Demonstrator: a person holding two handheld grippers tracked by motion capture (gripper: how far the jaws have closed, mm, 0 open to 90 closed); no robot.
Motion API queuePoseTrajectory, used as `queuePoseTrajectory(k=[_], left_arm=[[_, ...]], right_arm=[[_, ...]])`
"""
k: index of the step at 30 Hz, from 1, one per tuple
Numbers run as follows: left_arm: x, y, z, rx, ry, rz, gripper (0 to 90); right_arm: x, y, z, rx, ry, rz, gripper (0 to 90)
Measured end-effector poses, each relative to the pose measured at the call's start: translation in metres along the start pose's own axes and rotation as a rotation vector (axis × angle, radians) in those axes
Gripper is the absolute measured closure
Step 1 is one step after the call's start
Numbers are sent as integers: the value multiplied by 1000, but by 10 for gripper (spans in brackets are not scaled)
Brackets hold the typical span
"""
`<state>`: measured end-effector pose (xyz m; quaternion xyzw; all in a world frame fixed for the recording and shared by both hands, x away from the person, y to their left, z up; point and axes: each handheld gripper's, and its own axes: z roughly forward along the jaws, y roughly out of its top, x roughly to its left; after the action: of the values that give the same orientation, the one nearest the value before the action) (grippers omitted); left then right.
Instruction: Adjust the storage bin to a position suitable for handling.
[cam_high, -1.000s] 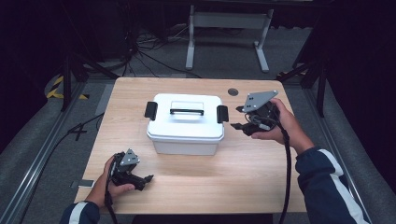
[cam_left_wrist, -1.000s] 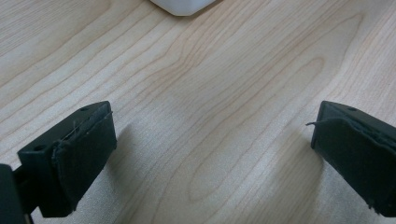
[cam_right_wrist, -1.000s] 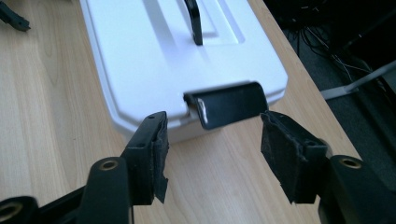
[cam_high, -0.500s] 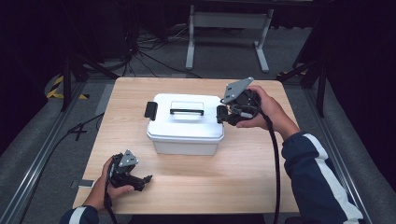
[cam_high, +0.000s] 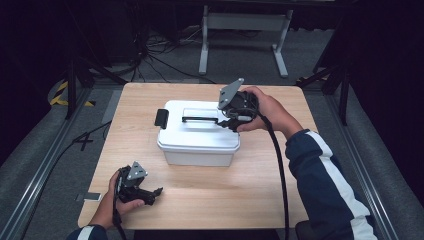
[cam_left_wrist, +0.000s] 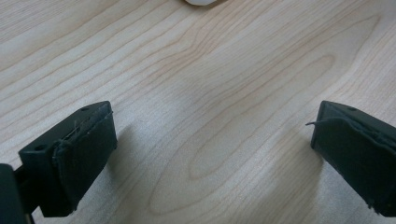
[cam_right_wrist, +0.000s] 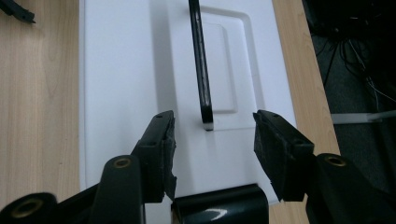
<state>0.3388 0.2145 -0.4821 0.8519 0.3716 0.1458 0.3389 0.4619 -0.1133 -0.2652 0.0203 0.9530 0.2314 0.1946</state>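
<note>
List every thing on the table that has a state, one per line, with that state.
white box: upright on the table, lid on.
lid: closed, sitting flat on the box.
black handle: lying flat on the lid, ungripped.
left-end latch: down against the box.
left gripper: open, low over bare wood, holding nothing.
right gripper: open over the lid's right end, holding nothing.
</note>
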Motion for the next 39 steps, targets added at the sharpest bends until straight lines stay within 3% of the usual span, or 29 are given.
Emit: queuePoseTrajectory(k=[4,15,18,24,31,39], left_arm=[[-3,-2,-2,-2,10,-30,16],[-5,-7,-6,-13,23,-31,37],[-5,-7,-6,-13,25,-31,37],[-4,-7,-6,-12,22,-30,37],[-4,-6,-6,-11,21,-23,36],[-4,-6,-6,-11,21,-23,36]], right_arm=[[-1,7,8,23,16,-20,502],[-1,29,29,85,44,-49,633],[4,36,34,90,55,-64,712],[6,43,42,112,18,-84,834],[4,43,41,97,1,-63,843],[1,43,36,80,11,-41,844]])
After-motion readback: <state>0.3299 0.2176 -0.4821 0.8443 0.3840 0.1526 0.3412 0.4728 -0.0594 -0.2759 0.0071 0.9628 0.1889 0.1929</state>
